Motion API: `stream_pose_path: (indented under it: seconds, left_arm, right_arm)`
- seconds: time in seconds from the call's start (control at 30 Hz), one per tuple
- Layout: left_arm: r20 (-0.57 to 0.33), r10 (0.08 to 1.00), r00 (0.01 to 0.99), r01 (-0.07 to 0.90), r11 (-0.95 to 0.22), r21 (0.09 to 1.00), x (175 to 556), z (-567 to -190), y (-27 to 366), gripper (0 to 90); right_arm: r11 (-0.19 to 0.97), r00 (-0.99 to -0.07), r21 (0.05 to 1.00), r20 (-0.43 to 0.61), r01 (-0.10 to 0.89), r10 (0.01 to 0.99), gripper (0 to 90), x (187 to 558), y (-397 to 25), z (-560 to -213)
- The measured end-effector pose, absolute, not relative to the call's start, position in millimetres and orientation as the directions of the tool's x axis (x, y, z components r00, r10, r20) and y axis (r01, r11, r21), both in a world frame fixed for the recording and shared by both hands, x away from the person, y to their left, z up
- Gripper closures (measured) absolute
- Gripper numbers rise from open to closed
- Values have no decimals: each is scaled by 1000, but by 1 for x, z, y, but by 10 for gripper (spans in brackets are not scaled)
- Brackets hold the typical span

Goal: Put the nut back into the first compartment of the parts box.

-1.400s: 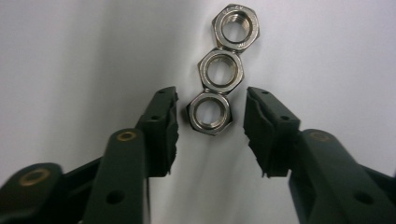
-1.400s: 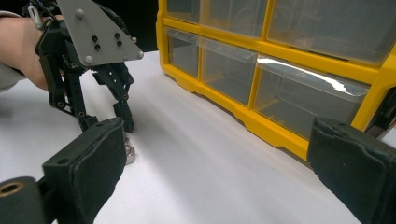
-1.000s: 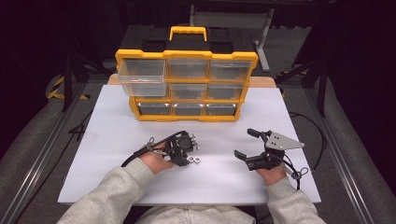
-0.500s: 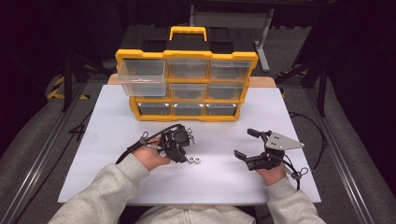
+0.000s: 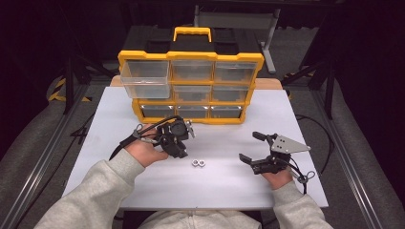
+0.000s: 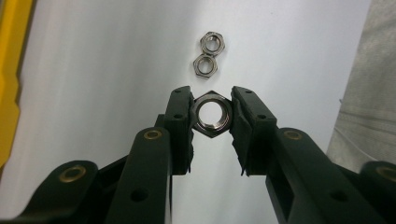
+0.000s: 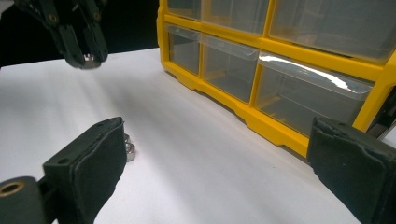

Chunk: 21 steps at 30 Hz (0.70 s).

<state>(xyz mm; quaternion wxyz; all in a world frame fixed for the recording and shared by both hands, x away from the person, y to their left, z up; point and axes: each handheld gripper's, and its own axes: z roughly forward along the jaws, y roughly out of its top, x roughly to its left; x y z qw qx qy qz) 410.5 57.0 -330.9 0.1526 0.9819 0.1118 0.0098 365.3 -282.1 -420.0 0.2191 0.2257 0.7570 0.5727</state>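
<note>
My left gripper [image 6: 211, 100] is shut on a steel hex nut [image 6: 211, 114], pinched flat-to-flat and held above the white table. Two more nuts [image 6: 208, 55] lie touching each other on the table just beyond it. From above, the left gripper [image 5: 181, 152] hangs a little left of that nut pair [image 5: 198, 163]. My right gripper [image 5: 250, 147] rests low at the table's right, wide open and holding nothing. In the right gripper view its pads [image 7: 100, 156] frame the table, with the left gripper [image 7: 86, 55] and its nut [image 7: 88, 61] at upper left.
A yellow drawer organizer [image 5: 191, 56] with clear drawers stands at the back of the white table [image 5: 95, 124]. Its top-left drawer [image 5: 145, 78] is pulled out. In the right gripper view the organizer [image 7: 261, 123] is close on the right. Cables trail from both grippers.
The left gripper has risen and moved left and back from the nut pair, carrying one nut. The right gripper has stayed put.
</note>
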Motion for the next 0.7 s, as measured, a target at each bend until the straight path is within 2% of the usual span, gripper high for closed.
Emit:
stream_pose_path:
  seconds: [0.57, 0.7]
  left_arm:
    - [15, 232, 973, 215, -921, 326, 410, -261, 77, 694]
    - [17, 270, 963, 251, -913, 321, 413, -246, 83, 694]
  right_arm:
    - [248, -805, 964, -69, 99, 589, 57, 366, -281, -421]
    - [250, -806, 963, -70, 99, 588, 56, 366, -281, -421]
